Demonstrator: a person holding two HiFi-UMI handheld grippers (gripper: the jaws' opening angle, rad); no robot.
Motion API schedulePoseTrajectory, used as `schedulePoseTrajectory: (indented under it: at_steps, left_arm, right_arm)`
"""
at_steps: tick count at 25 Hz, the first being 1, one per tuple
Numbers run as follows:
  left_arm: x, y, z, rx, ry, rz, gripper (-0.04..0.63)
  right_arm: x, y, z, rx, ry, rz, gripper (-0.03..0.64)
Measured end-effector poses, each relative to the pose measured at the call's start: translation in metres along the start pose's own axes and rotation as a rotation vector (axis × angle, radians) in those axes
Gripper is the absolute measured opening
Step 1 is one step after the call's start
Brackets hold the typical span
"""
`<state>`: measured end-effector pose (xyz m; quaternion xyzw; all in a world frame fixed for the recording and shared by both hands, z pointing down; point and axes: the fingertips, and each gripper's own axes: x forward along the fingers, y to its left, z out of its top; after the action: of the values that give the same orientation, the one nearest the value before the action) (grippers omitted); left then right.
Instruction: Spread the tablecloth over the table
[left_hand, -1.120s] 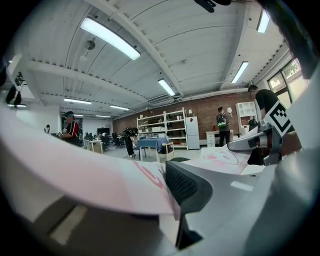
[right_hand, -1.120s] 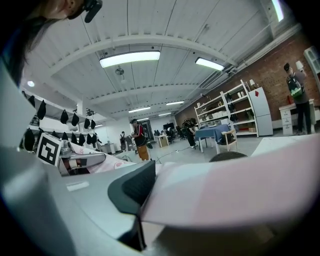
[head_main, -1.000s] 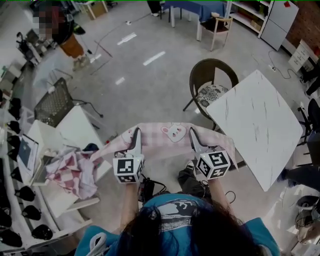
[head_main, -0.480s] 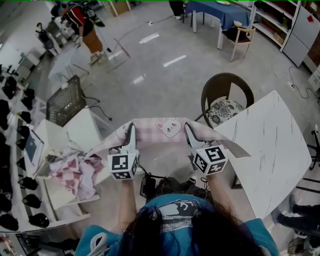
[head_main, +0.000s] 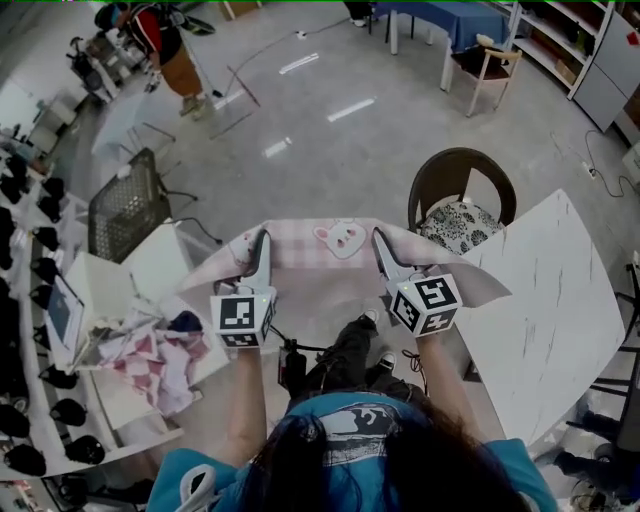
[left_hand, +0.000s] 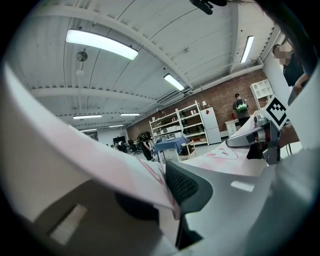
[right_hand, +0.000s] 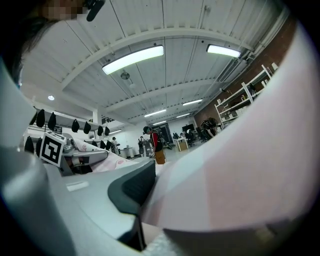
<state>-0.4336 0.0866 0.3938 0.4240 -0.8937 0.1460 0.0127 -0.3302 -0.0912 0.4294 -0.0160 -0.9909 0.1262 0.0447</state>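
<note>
The tablecloth (head_main: 300, 247) is soft matt cloth; the table (head_main: 545, 290) is smooth, faintly glossy, marble-veined.

The right gripper (right_hand: 149, 194) has its jaws closed on a pink tablecloth (right_hand: 235, 165), which sweeps across the frame from 1 to 5 o'clock. At 9 o'clock, the left gripper (right_hand: 100, 159) meets the same cloth. A ceiling light (right_hand: 132, 59) glows toward 12; a person (right_hand: 152, 140) stands distant, near centre.
</note>
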Motion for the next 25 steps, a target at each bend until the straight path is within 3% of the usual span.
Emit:
schedulePoseTrajectory:
  at_steps: [11, 17, 25]
  left_arm:
    - [0.124, 0.028, 0.029, 0.001, -0.099, -0.124, 0.061]
    - [0.185, 0.042, 0.062, -0.054, -0.194, -0.207, 0.066]
    - [0.275, -0.007, 0.135, 0.008, -0.345, -0.360, 0.069]
  right_arm:
    - [0.072, -0.069, 0.039, 0.045, -0.033, -0.105, 0.063]
    - [0.103, -0.101, 0.086, -0.017, -0.106, -0.151, 0.063]
    - [0.096, -0.190, 0.154, -0.121, -0.163, -0.277, 0.063]
